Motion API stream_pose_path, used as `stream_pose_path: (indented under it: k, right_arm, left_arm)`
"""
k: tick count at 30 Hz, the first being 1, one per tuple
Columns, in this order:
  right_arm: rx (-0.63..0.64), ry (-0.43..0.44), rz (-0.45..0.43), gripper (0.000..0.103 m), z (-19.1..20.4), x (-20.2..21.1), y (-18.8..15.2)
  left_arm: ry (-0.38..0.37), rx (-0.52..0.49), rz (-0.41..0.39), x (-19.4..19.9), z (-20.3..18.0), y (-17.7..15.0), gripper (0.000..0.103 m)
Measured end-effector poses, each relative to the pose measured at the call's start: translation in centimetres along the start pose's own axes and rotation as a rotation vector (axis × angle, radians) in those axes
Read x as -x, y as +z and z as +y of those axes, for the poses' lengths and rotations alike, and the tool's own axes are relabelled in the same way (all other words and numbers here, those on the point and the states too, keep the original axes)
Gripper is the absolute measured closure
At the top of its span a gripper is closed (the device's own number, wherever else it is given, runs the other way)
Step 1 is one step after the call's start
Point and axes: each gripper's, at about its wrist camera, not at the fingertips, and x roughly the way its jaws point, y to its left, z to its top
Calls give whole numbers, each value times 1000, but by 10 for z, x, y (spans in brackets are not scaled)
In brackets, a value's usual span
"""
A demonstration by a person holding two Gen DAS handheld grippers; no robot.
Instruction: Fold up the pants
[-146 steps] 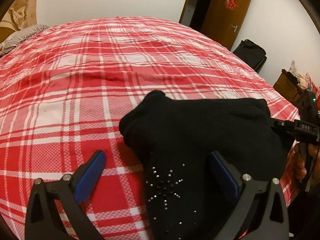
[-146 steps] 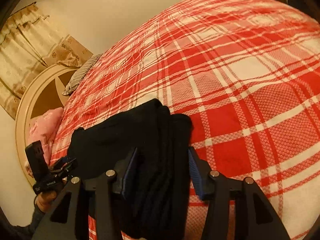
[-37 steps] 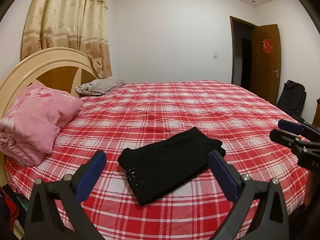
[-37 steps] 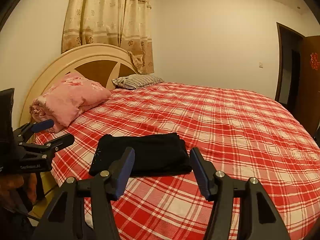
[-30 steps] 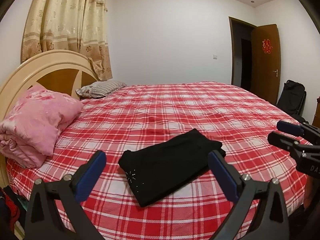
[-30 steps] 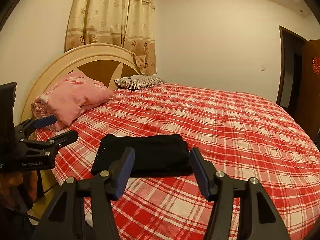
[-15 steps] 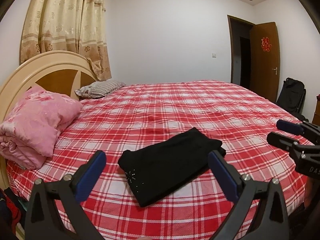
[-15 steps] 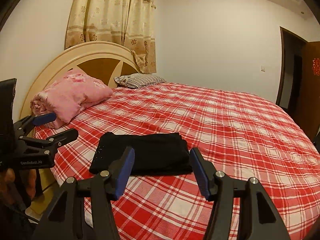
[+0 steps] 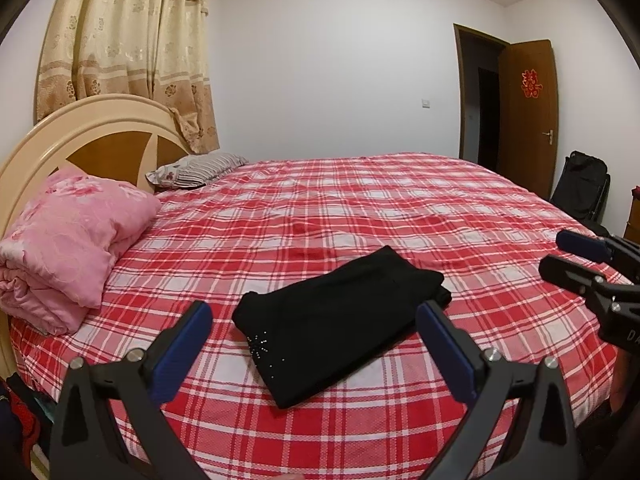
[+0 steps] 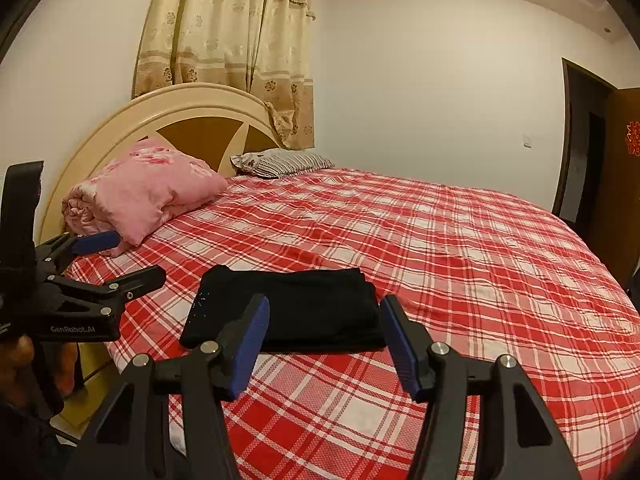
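The black pants (image 9: 340, 320) lie folded into a flat rectangle on the red plaid bed (image 9: 360, 208), near its front edge, with small studs at one corner; they also show in the right wrist view (image 10: 296, 312). My left gripper (image 9: 314, 320) is open and empty, held back from the bed and apart from the pants. My right gripper (image 10: 324, 316) is open and empty too, also held back. Each gripper shows in the other's view: the right one (image 9: 576, 256) at the right edge, the left one (image 10: 108, 256) at the left edge.
A folded pink quilt (image 9: 68, 240) and a striped pillow (image 9: 196, 168) lie by the round headboard (image 9: 100, 136). A brown door (image 9: 528, 112) stands open at the far right, with a black bag (image 9: 580, 184) beside it.
Since 4.9 s ago both grippers have pulled back from the folded pants and risen. Over the last second they have barely moved; the pants lie still.
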Motion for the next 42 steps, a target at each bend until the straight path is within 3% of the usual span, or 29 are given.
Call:
stream_pose_path:
  k: [42]
  right_arm:
    - [25, 23, 9, 44, 5, -3, -8]
  left_arm:
    - [19, -7, 3, -4, 3, -4, 0]
